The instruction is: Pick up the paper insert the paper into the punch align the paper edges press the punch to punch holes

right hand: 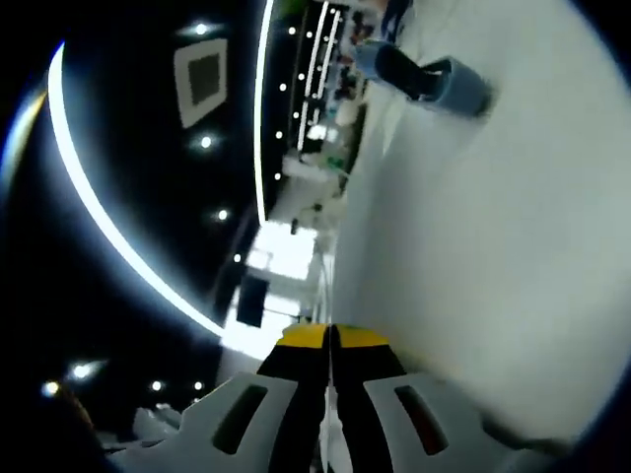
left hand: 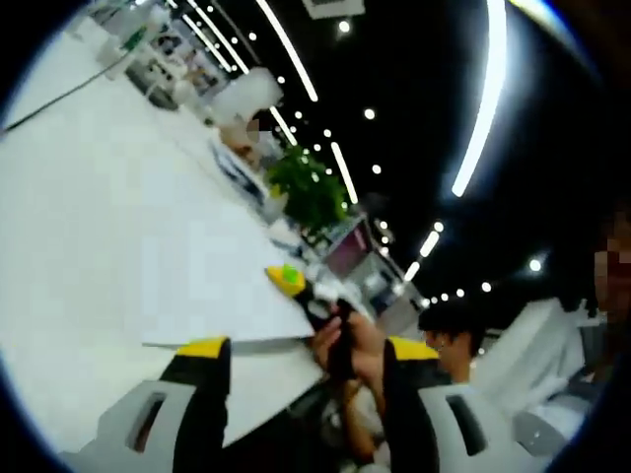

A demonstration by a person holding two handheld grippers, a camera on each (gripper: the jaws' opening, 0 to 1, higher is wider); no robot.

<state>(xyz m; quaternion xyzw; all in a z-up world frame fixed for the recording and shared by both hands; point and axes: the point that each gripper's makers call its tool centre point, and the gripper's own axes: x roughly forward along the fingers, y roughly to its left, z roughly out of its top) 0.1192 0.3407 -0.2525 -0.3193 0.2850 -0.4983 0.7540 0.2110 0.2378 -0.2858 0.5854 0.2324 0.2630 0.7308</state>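
Yellow-tipped jaws of the left gripper (left hand: 308, 347) rise nearest in the left gripper view, spread wide apart with nothing between them. One tip sits just under the near edge of a sheet of paper (left hand: 197, 266) that lies on the white bench (left hand: 79, 177); whether it touches the sheet cannot be told. Past the bench's edge, a hand (left hand: 345, 345) holds another gripper (left hand: 296, 286) with a yellow and green tip close to the paper's corner. A green plant (left hand: 311, 187) stands farther along the bench, and ceiling lights (left hand: 483, 99) streak across the dark overhead.

In the right gripper view, the right gripper (right hand: 330, 340) has its jaws pressed together, and nothing can be made out between them. The bench (right hand: 493, 246) runs away along one side, and a blue and black hole punch (right hand: 429, 74) sits on it well away from the jaws, toward its far end.
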